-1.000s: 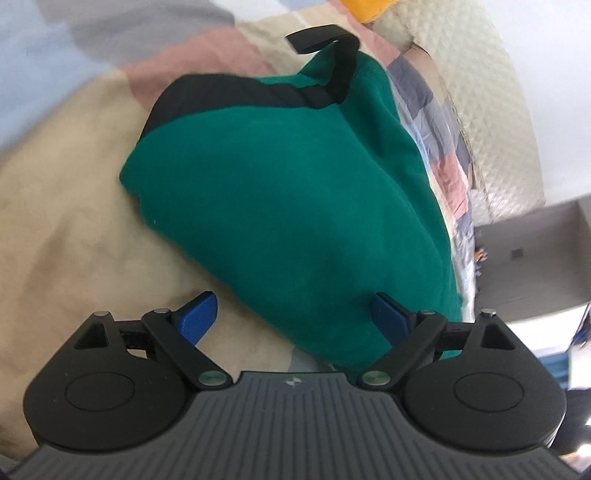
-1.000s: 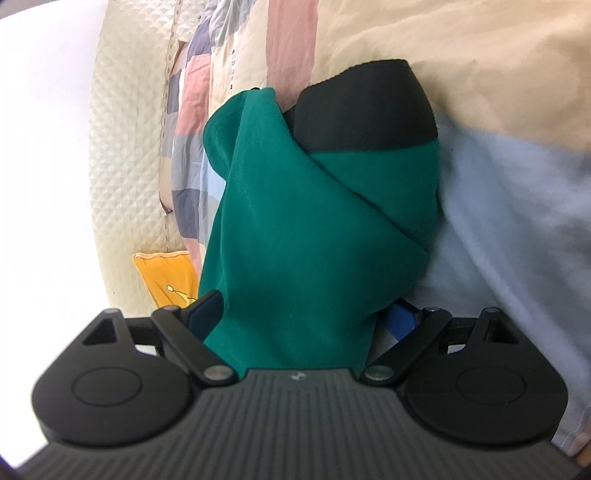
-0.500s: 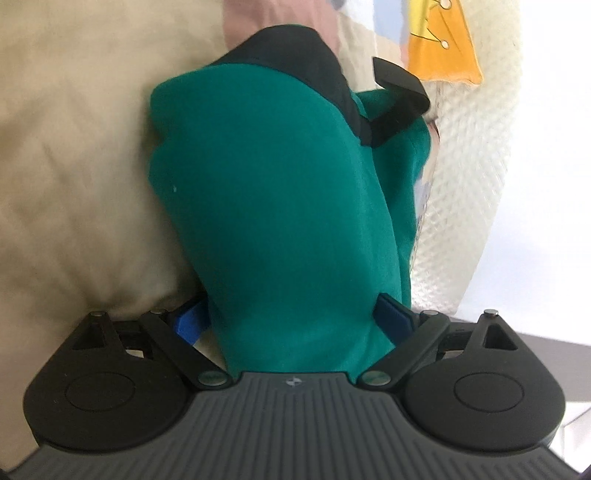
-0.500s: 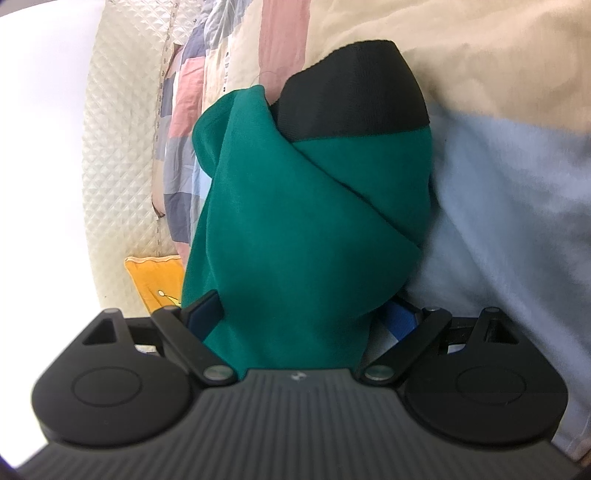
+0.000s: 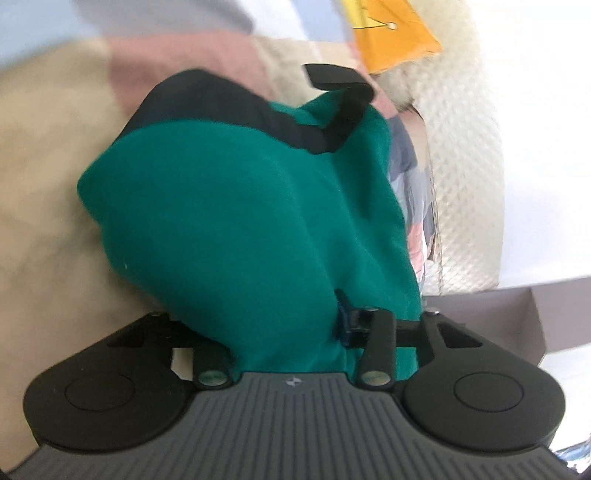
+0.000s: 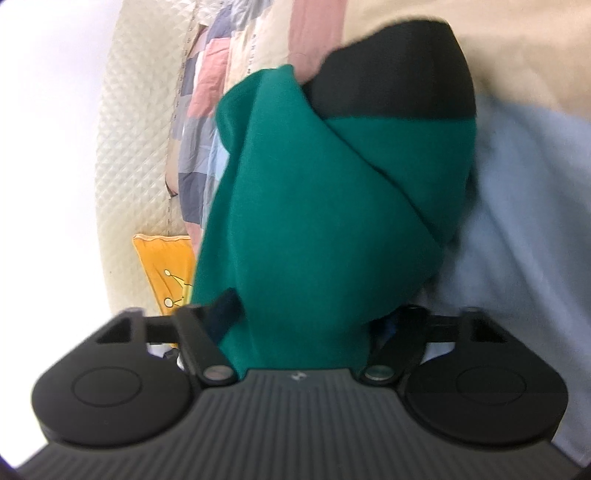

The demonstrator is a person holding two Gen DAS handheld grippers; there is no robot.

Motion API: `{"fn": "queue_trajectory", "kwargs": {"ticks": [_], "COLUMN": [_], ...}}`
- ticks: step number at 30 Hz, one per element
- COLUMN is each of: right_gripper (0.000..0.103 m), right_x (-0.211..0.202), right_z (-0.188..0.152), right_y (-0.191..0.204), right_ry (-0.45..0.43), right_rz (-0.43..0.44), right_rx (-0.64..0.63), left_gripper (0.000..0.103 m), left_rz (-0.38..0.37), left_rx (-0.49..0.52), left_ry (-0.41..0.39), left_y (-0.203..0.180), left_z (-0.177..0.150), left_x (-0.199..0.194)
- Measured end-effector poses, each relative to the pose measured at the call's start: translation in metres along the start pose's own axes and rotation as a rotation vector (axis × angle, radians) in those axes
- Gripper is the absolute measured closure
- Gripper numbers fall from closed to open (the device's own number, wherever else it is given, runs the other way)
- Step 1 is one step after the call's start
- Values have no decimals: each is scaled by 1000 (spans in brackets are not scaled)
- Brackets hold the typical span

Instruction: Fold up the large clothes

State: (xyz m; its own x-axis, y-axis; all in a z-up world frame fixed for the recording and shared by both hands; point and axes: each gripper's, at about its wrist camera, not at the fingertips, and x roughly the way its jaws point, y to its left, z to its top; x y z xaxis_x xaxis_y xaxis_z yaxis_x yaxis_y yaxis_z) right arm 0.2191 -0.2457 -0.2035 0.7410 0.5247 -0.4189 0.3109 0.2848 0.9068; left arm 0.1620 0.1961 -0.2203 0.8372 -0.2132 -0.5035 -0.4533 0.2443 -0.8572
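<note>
A green garment (image 5: 236, 221) with a black band (image 5: 229, 107) lies bunched on the patchwork bedspread (image 5: 48, 177). My left gripper (image 5: 284, 325) is shut on the garment's near edge; the cloth covers the left finger and only the right blue pad (image 5: 345, 325) shows. A black strap (image 5: 340, 96) sticks up at the garment's far end. In the right wrist view the same garment (image 6: 332, 221) with its black band (image 6: 399, 74) fills the middle. My right gripper (image 6: 303, 321) is shut on the cloth, which hangs between and over its fingers.
An orange cushion (image 5: 391, 33) lies at the head of the bed, also in the right wrist view (image 6: 166, 269). A cream quilted headboard (image 5: 465, 166) borders the bed. A grey box or furniture edge (image 5: 517, 314) sits at the right. Pale blue bedspread (image 6: 517, 221) lies right of the garment.
My left gripper's jaws have closed from wide open onto the green cloth, and the view has swung. My right gripper has closed further on the cloth and moved slightly nearer.
</note>
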Motion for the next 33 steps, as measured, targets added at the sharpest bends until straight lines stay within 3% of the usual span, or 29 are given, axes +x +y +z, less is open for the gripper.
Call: {"fn": "queue_trajectory", "kwargs": {"ticks": [2, 5, 11, 22, 27, 33], "right_gripper": [56, 65, 74, 76, 77, 76], "right_x": [-5, -14, -37, -93, -130, -164], "right_z": [1, 1, 6, -18, -33, -47], "right_y": [8, 18, 35, 63, 64, 60], "right_ry": [-6, -9, -12, 55, 80, 98], "right_rz": [0, 6, 72, 85, 98, 70], "right_rx": [-59, -135, -213, -286, -301, -317], "left_gripper": [63, 69, 73, 75, 75, 75], "left_rz": [11, 5, -16, -14, -10, -9], "left_rx": [48, 109, 233, 257, 341, 343], "left_ry": [-8, -28, -60, -69, -124, -117], "left_y": [-8, -20, -55, -70, -78, -66], "left_z": [-1, -3, -2, -17, -45, -76], "left_x": [-4, -14, -37, -128, -184, -237]}}
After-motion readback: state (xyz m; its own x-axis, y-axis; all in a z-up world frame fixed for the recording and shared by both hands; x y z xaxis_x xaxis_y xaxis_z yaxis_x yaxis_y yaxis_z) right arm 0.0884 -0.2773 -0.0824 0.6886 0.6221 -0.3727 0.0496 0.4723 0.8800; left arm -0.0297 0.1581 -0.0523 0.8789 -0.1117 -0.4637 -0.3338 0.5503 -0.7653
